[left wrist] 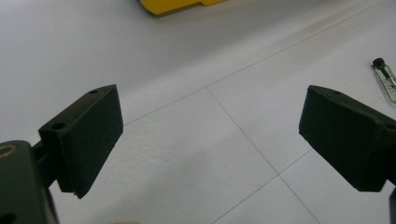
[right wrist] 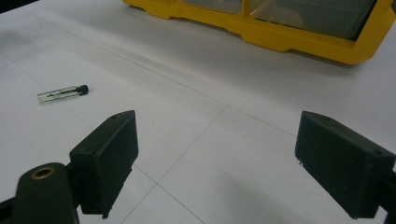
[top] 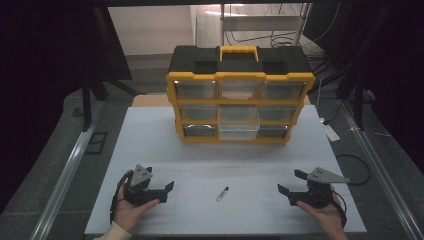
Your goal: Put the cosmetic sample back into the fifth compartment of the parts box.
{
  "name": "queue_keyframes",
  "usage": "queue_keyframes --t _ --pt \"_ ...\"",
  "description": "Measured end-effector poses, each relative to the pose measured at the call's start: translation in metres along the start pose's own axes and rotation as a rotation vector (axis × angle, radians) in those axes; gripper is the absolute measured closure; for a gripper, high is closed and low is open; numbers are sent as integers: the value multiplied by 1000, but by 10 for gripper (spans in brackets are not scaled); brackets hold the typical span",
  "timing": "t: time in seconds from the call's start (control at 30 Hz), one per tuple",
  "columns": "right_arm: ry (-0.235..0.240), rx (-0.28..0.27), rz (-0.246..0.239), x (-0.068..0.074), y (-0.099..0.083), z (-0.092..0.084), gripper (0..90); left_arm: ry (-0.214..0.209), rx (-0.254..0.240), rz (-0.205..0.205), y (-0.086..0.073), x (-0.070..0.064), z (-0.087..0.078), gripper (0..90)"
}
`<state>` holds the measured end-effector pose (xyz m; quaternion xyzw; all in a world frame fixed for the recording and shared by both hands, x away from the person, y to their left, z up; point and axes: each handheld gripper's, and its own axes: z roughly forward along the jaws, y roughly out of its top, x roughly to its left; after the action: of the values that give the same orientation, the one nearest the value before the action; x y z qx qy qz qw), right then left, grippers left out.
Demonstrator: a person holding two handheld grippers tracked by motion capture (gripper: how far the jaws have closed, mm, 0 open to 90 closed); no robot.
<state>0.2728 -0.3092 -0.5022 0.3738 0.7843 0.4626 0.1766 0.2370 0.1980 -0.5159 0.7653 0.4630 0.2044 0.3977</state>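
A small clear vial with a black cap [top: 222,193] lies flat on the white table [top: 215,150] between the two hands; it also lies at the right edge of the left gripper view [left wrist: 385,79] and at the left of the right gripper view [right wrist: 62,94]. My left gripper [top: 167,192] rests near the table's front left, open, nothing between its jaws [left wrist: 210,140]. My right gripper [top: 290,187] sits at the front right, open and empty [right wrist: 215,158]. A yellow and black organizer [top: 240,95] with clear drawers stands at the back; its lower middle drawer [top: 239,128] is pulled out.
The organizer's yellow base [right wrist: 299,39] lies ahead of the right gripper and its corner [left wrist: 173,4] shows ahead of the left. Metal rails [top: 65,170] run along both sides of the table. Cables and a power strip [top: 331,131] lie on the floor at the right.
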Motion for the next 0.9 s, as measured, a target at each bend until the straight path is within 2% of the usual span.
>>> queue_keyframes --t 0.27,0.47,0.73,0.9 --pt "-1 8 4 1 1 2 135 -4 12 -11 -4 1 -2 72" --pt "-5 11 -3 3 1 1 135 -6 3 -2 -2 -2 -5 73" --pt "-5 8 10 0 -1 0 138 -29 8 3 0 0 -1 74" --pt "-5 0 18 -1 0 0 139 -43 5 6 -1 -2 -3 74"
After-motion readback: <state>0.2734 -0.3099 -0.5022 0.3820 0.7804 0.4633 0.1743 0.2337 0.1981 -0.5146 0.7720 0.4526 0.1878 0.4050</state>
